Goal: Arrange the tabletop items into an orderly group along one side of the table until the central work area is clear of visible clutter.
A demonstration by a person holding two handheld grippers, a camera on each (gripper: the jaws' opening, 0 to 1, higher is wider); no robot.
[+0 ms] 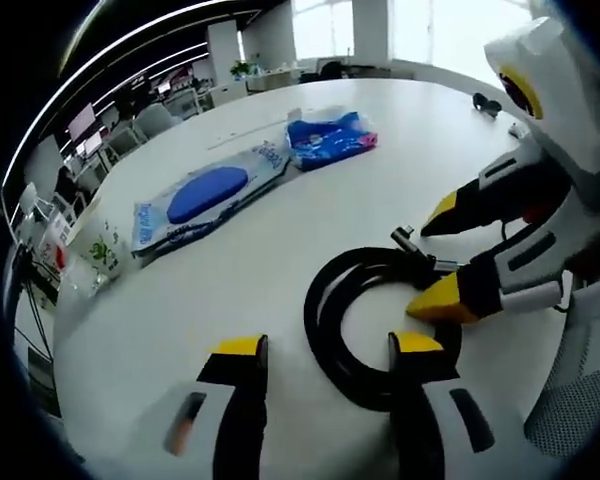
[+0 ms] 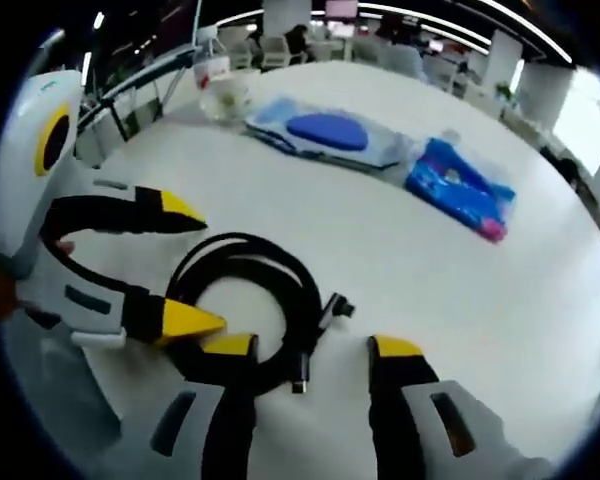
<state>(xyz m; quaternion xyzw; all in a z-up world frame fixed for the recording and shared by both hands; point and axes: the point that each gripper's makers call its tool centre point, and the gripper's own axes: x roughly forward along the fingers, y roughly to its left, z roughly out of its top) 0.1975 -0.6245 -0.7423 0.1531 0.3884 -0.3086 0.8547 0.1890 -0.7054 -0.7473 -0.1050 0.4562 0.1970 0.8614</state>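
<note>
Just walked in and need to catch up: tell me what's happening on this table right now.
A person is working with two handheld grippers over a coiled black cable on the white table. Both the left gripper and the right gripper are open, one on each side of the coil; neither has gripped it. Farther off lie a clear pack with a blue oval pad and a blue packet.

Counter [image 1: 280, 240]: white, round-edged
On it: coiled black cable [image 1: 365, 330], clear packet with blue oval pad [image 1: 205, 195], blue packet [image 1: 330, 135]
</note>
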